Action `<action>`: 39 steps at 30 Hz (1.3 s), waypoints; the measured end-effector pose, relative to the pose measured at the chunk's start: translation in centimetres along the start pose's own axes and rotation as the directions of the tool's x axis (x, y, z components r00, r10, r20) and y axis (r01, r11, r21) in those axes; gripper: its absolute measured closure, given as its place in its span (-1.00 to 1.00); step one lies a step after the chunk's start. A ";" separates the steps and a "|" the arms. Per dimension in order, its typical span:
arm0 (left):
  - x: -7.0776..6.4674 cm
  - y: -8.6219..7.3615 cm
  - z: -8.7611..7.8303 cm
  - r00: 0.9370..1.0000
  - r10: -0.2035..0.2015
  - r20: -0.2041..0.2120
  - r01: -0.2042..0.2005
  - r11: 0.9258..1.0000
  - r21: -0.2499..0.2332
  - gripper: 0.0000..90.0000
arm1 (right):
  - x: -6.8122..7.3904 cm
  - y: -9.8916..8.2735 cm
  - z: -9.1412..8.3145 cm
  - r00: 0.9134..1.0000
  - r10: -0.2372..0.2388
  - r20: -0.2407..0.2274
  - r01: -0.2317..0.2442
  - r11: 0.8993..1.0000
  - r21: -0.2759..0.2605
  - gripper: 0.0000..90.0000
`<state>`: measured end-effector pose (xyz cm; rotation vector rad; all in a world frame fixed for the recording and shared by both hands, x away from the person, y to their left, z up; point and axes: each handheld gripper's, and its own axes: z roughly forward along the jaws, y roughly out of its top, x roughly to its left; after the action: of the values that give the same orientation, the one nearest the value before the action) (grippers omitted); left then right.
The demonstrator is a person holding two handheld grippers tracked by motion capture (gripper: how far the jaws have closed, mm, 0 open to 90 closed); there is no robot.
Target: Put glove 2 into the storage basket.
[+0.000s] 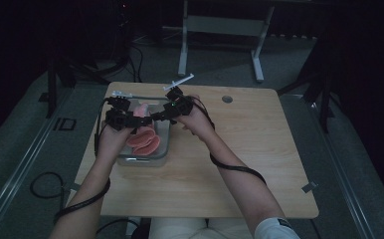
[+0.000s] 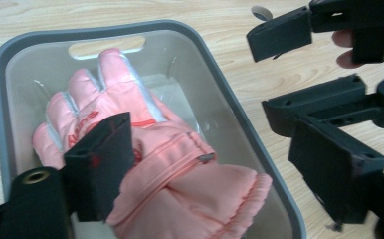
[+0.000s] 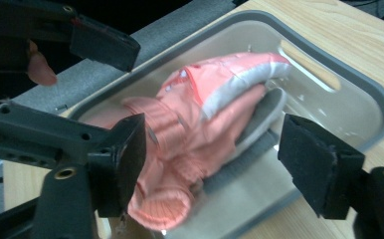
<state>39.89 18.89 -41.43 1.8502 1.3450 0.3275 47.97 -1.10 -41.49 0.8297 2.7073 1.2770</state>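
Gloves (image 2: 150,164) lie half-hidden in tub (image 2: 259,124); left gripper (image 2: 210,164) and right gripper (image 3: 215,164) gape, empty.

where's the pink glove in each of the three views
High view: the pink glove lies left of centre, in the grey tray, just below both grippers.
Left gripper view: it fills the middle and lower middle, fingers pointing to the upper left.
Right gripper view: it lies in the centre, cuff toward the bottom.
Shared landmark: the tray's handle slot, near the glove's fingertips.
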 end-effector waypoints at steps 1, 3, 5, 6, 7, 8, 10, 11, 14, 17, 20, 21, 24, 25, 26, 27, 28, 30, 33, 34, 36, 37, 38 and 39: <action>-0.1 0.0 0.0 1.000 0.001 0.005 -0.001 1.000 -0.006 -0.71 | -0.1 -0.3 -0.3 1.000 0.004 -0.002 -0.004 1.000 -0.011 -0.51; -0.5 -0.1 0.1 1.000 0.000 0.022 0.000 1.000 -0.015 -0.77 | -0.3 -0.8 -0.8 1.000 -0.003 0.010 0.004 1.000 -0.021 -0.56; -1.0 -0.3 0.2 1.000 0.015 0.024 -0.014 1.000 -0.024 -0.89 | -0.5 -1.5 -1.3 1.000 -0.007 0.010 0.008 1.000 -0.026 -0.58; -1.3 -0.4 0.2 0.999 0.023 0.030 -0.022 0.999 -0.027 -0.91 | -0.6 -1.7 -1.4 1.000 -0.002 0.010 0.003 1.000 -0.025 -0.58; -1.6 -0.5 0.3 0.999 0.027 0.039 -0.026 0.999 -0.028 -0.93 | -0.7 -2.1 -1.6 1.000 -0.004 0.017 0.004 1.000 -0.026 -0.58; -1.9 -0.6 0.4 0.998 0.031 0.045 -0.030 0.999 -0.028 -0.95 | -0.9 -2.5 -1.9 1.000 -0.005 0.027 0.006 1.000 -0.024 -0.58; -2.4 -0.7 0.5 0.998 0.047 0.047 -0.046 0.999 -0.027 -0.95 | -1.1 -3.1 -2.2 0.999 0.000 0.038 0.001 1.000 -0.021 -0.60; -2.7 -0.8 0.6 0.998 0.056 0.042 -0.055 0.998 -0.024 -0.95 | -1.2 -3.4 -2.4 0.999 -0.002 0.044 0.003 1.000 -0.024 -0.60; -3.4 -1.1 0.6 0.997 0.060 0.053 -0.058 0.998 -0.036 -0.95 | -1.5 -4.4 -3.1 0.999 0.004 0.051 -0.002 0.999 -0.032 -0.60; -4.1 -1.4 0.7 0.995 0.073 0.067 -0.070 0.997 -0.037 -0.95 | -1.9 -5.5 -3.9 0.998 0.010 0.063 -0.007 0.999 -0.041 -0.60; -5.0 -1.9 0.7 0.993 0.099 0.064 -0.096 0.994 -0.050 -0.95 | -2.2 -6.6 -4.5 0.997 0.017 0.079 -0.013 0.999 -0.044 -0.60; -5.3 -2.0 0.8 0.992 0.106 0.069 -0.102 0.993 -0.053 -0.95 | -2.3 -7.0 -4.7 0.996 0.013 0.084 -0.009 0.999 -0.048 -0.60; -6.3 -2.7 1.0 0.989 0.125 0.084 -0.122 0.991 -0.050 -0.95 | -2.5 -7.8 -5.0 0.996 0.017 0.084 -0.013 0.999 -0.043 -0.61; -6.6 -2.8 1.0 0.987 0.134 0.084 -0.131 0.990 -0.048 -0.95 | -2.7 -8.5 -5.2 0.995 0.013 0.094 -0.009 0.999 -0.038 -0.61; -6.9 -3.0 1.1 0.987 0.138 0.087 -0.135 0.990 -0.044 -0.95 | -2.8 -8.8 -5.2 0.995 0.014 0.096 -0.011 0.999 -0.038 -0.61; -7.1 -3.2 1.1 0.986 0.135 0.097 -0.131 0.990 -0.047 -0.95 | -2.9 -9.0 -5.3 0.995 0.019 0.098 -0.015 0.999 -0.036 -0.62; -7.3 -3.4 1.1 0.985 0.135 0.108 -0.130 0.990 -0.055 -0.95 | -3.0 -9.3 -5.4 0.994 0.015 0.104 -0.011 0.999 -0.036 -0.62; -7.8 -3.7 1.1 0.983 0.142 0.120 -0.135 0.989 -0.059 -0.95 | -3.1 -9.8 -5.6 0.995 0.009 0.103 -0.004 0.999 -0.048 -0.62; -8.7 -4.3 1.2 0.978 0.173 0.119 -0.166 0.984 -0.067 -0.95 | -3.3 -10.6 -5.7 0.995 0.005 0.104 0.000 0.999 -0.044 -0.62; -9.0 -4.5 1.2 0.977 0.177 0.121 -0.170 0.983 -0.070 -0.95 | -3.3 -10.8 -5.7 0.995 0.001 0.104 0.004 0.999 -0.040 -0.62; -9.5 -5.0 1.4 0.973 0.183 0.138 -0.176 0.982 -0.065 -0.95 | -3.3 -11.3 -5.7 0.995 -0.012 0.102 0.015 0.999 -0.028 -0.63; -9.7 -5.2 1.6 0.972 0.188 0.139 -0.181 0.981 -0.062 -0.95 | -3.3 -11.6 -5.6 0.995 -0.016 0.103 0.018 1.000 -0.021 -0.64; -10.0 -5.5 1.7 0.971 0.197 0.139 -0.190 0.980 -0.062 -0.95 | -3.3 -11.9 -5.5 0.995 -0.019 0.100 0.021 1.000 -0.016 -0.64; -10.2 -5.7 1.9 0.969 0.206 0.140 -0.199 0.978 -0.059 -0.95 | -3.4 -12.1 -5.5 0.995 -0.019 0.096 0.020 1.000 -0.010 -0.65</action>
<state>33.17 9.63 -44.35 1.9392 1.0450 0.3188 44.01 -12.88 -47.33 0.8385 2.6260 1.2139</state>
